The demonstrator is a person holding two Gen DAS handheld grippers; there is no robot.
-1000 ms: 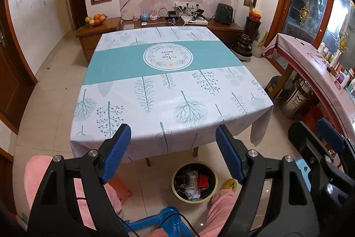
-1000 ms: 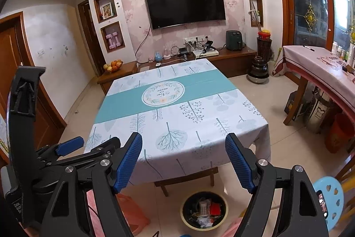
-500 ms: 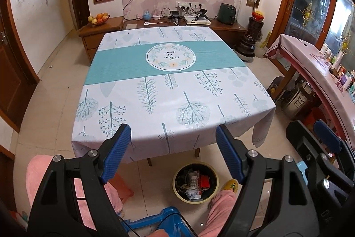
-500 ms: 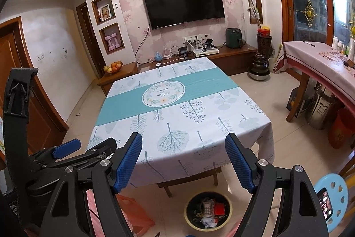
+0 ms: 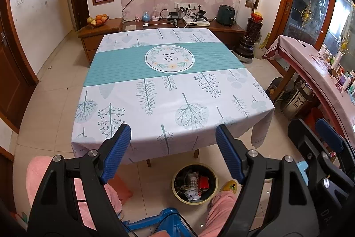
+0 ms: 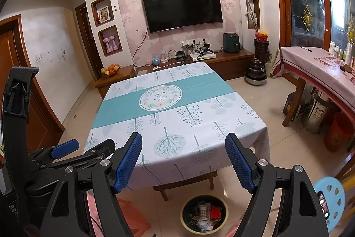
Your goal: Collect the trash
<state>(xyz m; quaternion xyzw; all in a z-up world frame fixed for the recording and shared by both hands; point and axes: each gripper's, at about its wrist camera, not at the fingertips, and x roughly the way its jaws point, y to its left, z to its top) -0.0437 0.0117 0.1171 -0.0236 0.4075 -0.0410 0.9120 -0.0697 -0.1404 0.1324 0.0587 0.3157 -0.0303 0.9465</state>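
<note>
A round yellow-rimmed bin point(image 5: 195, 184) point(image 6: 204, 213) stands on the floor by the table's near edge, holding a paper cup, red wrappers and other scraps. My left gripper point(image 5: 173, 137) hovers open above the near table edge, nothing between its blue pads. My right gripper point(image 6: 184, 146) is open too and holds nothing. It shows at the right edge of the left wrist view, and the left gripper point(image 6: 88, 144) shows at the left of the right wrist view. The table point(image 5: 155, 72) wears a white and teal leaf-print cloth with no loose trash visible on it.
A person's pink-trousered legs point(image 5: 219, 210) and a blue plastic stool point(image 5: 162, 226) lie below the left gripper. A light blue stool point(image 6: 330, 199) with a phone stands at right. A side table point(image 6: 321, 68) with bottles, a steel pot point(image 6: 317, 114) and a TV cabinet point(image 6: 221, 59) border the floor.
Both views have shifted slightly, so the table sits a little lower and the wall shows more. The jaws stay as wide as before, and nothing was picked up.
</note>
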